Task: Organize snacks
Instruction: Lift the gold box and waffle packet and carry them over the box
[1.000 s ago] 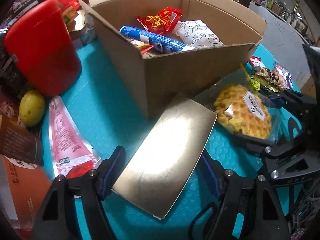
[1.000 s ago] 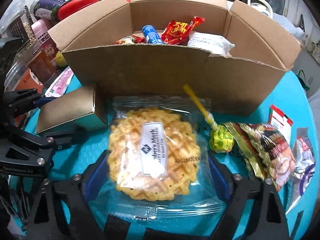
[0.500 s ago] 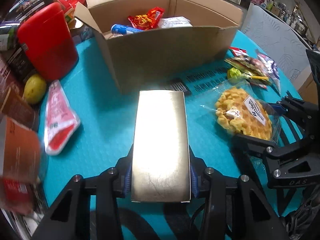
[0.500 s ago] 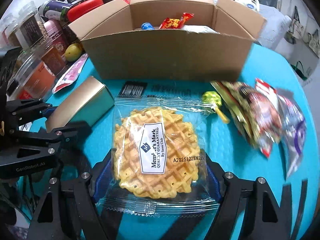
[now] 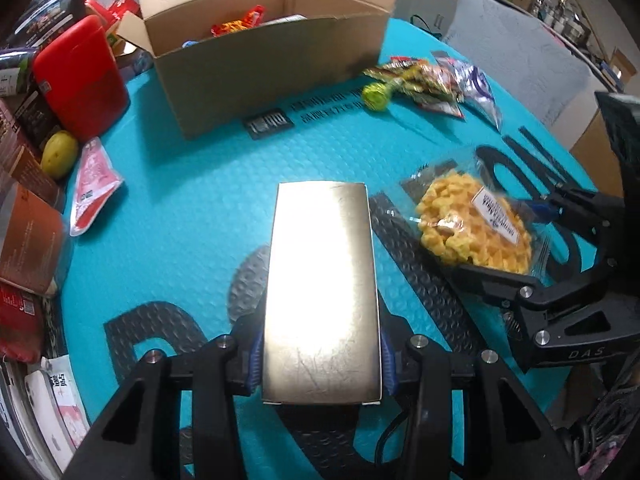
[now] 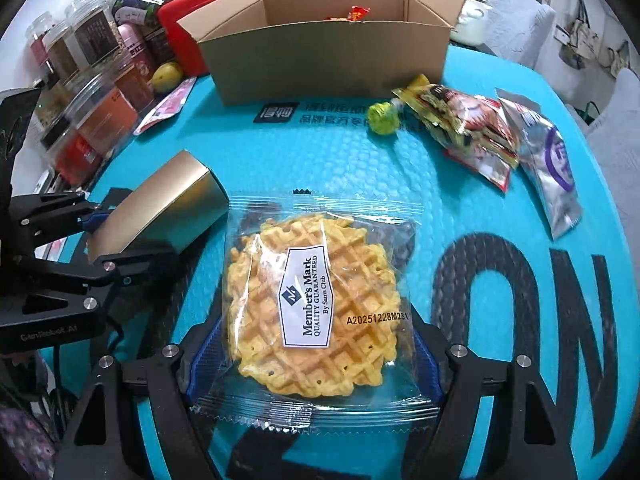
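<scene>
A shiny gold box [image 5: 322, 292] lies lengthwise between the blue pads of my left gripper [image 5: 320, 360], which is shut on its near end. From the right wrist view the gold box [image 6: 168, 204] is tilted above the teal mat in the left gripper [image 6: 112, 236]. My right gripper [image 6: 314, 356] is shut on a clear packet holding a yellow waffle [image 6: 316, 312], pads pressing both side edges. The waffle packet [image 5: 472, 228] and right gripper [image 5: 516, 240] sit to the right of the gold box. An open cardboard box [image 5: 272, 60] with several snacks inside stands at the far side.
A green lollipop [image 6: 383, 118], a brown-red snack packet [image 6: 468, 128] and a silver-purple packet [image 6: 552, 160] lie right of the cardboard box [image 6: 328, 52]. A red container [image 5: 80, 76], a yellow fruit [image 5: 59, 154], a pink sachet [image 5: 92, 188] and jars [image 6: 100, 120] crowd the left edge.
The left gripper closed on the gold box, which turned to lie straight between the fingers. Both grippers drew back from the cardboard box, carrying the gold box and the waffle packet.
</scene>
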